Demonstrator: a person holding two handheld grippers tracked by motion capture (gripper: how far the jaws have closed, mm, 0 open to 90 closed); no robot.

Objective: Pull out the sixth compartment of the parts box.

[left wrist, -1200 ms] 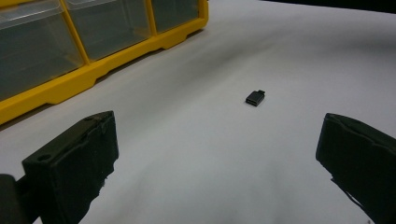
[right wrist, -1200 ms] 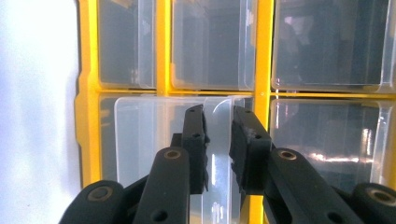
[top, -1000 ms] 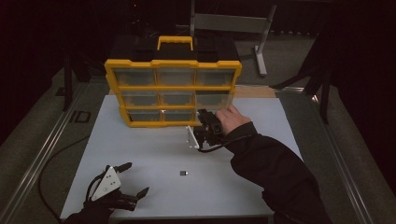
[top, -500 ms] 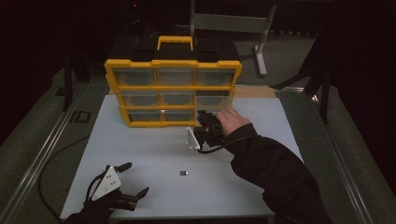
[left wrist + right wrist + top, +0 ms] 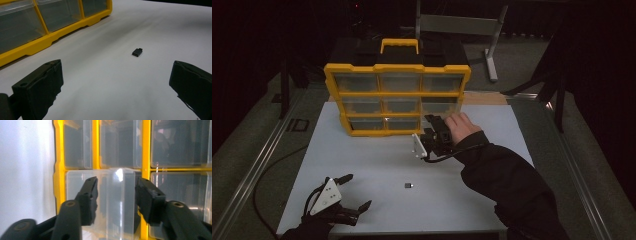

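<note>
At the organizer's (image 5: 397, 95) bottom-right corner I have the right claw (image 5: 430, 131) up against a clear drawer (image 5: 117, 202). Its jaws have just been opening and now stand apart either side of the drawer front; in the right gripper view both pads are clear of the plastic, so the drawer is between them but not gripped. The drawer appears to sit proud of the yellow frame, i.e. part-way pulled out, though how far I cannot tell.

Left claw (image 5: 354, 192) rests near the front-left of the white surface (image 5: 362, 160), jaws wide apart, nothing between them. A small black part (image 5: 408, 185) lies on the surface between the two claws, well apart from the organizer; in the left gripper view it sits ahead of the jaws (image 5: 137, 52). It looks like a small plug adapter, but I am not certain.

Judgement on the step: the drawer is being opened to take the part. To do this well I would back the right claw straight out, without snagging the drawer lip, and check that the drawer is open far enough. Then I would bring the left claw in low over the part and close across its short sides so that it does not skid on the smooth surface.

Writing: no brand, label or text legible on organizer, drawers or part; lighting is dim.
</note>
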